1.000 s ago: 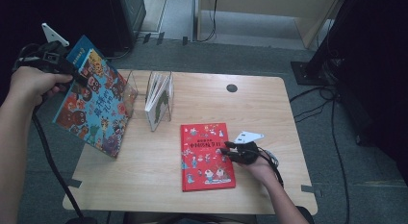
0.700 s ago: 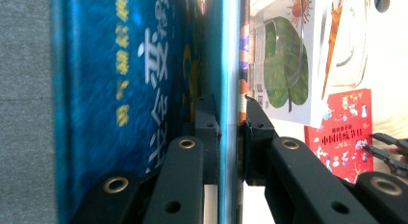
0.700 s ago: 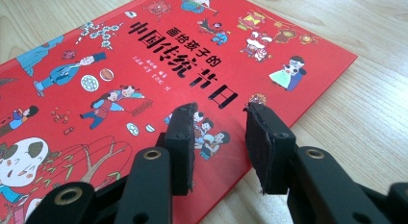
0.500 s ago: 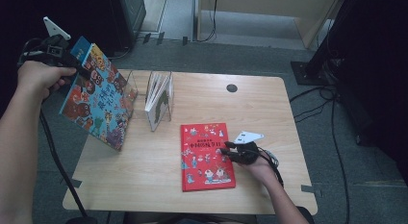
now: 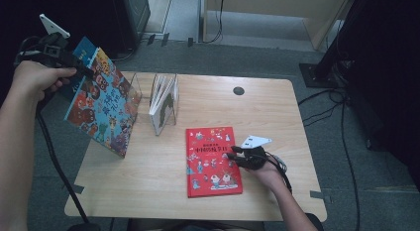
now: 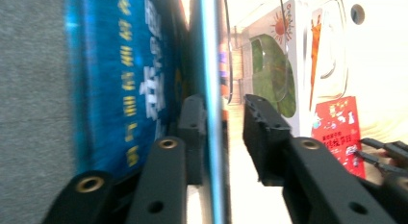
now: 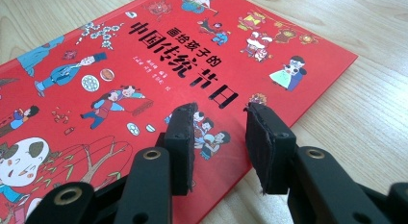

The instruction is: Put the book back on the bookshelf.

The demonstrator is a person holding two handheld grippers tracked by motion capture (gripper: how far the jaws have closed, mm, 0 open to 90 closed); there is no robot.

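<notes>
The blue book (image 5: 101,104) stands tilted at the counter's (image 5: 277,99) left edge, its bottom corner on the wood, just left of the clear rack (image 5: 163,104). Its top edge lies between the left tongs (image 5: 74,66), whose jaws have just been opening, one pad clear of the cover. The right tongs (image 5: 234,155) rest half-open on the red book (image 5: 212,161), gripping nothing.

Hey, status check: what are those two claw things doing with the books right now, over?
Left gripper jaws just opening, blue book between them, one pad clear. Right gripper open, over red book flat on table. Clear book stand beside blue book.
</notes>
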